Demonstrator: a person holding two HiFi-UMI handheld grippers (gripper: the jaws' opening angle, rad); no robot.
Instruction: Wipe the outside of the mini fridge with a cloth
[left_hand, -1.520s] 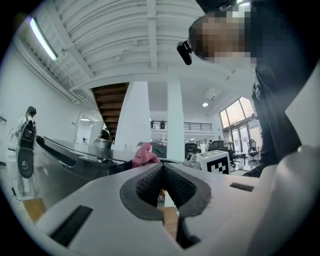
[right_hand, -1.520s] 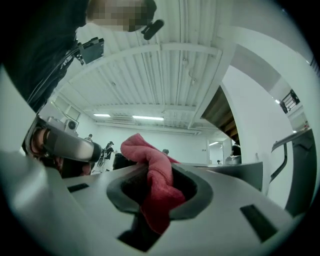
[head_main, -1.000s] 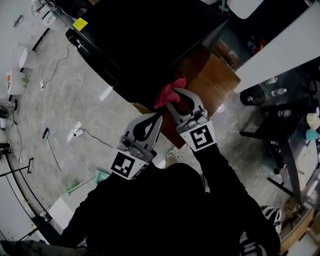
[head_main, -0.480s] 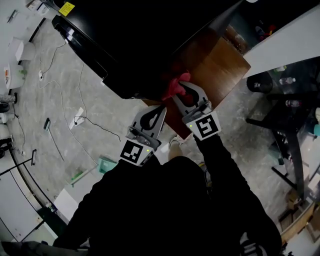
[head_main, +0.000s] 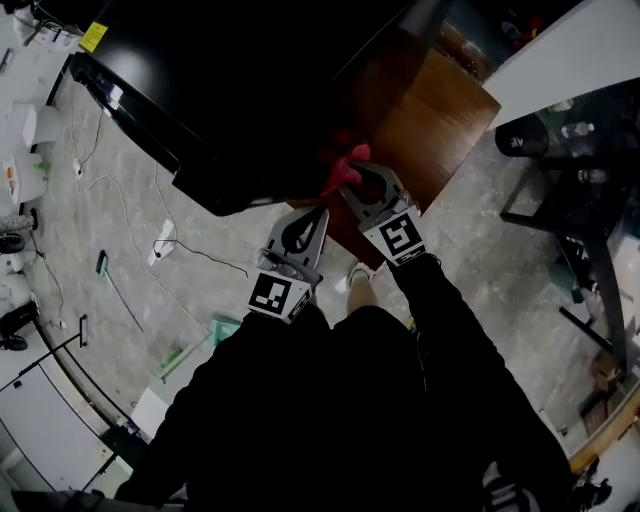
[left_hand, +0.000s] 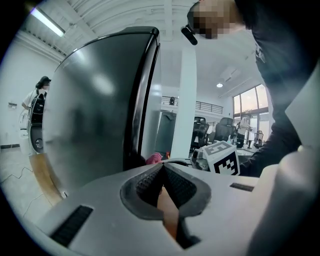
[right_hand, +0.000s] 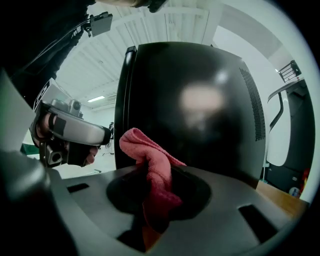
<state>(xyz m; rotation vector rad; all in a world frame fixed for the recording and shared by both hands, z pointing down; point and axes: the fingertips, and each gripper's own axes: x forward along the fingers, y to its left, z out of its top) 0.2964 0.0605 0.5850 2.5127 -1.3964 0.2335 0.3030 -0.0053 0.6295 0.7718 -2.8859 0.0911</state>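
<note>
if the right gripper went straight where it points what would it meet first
Most likely the side of the glossy black mini fridge, touched first by the pink cloth clamped in the right gripper; depth is unclear.

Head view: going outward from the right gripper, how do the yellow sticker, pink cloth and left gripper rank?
1. Pink cloth: clamped in its jaws.
2. Left gripper: close by, lower left.
3. Yellow sticker: far off, upper left corner.
</note>
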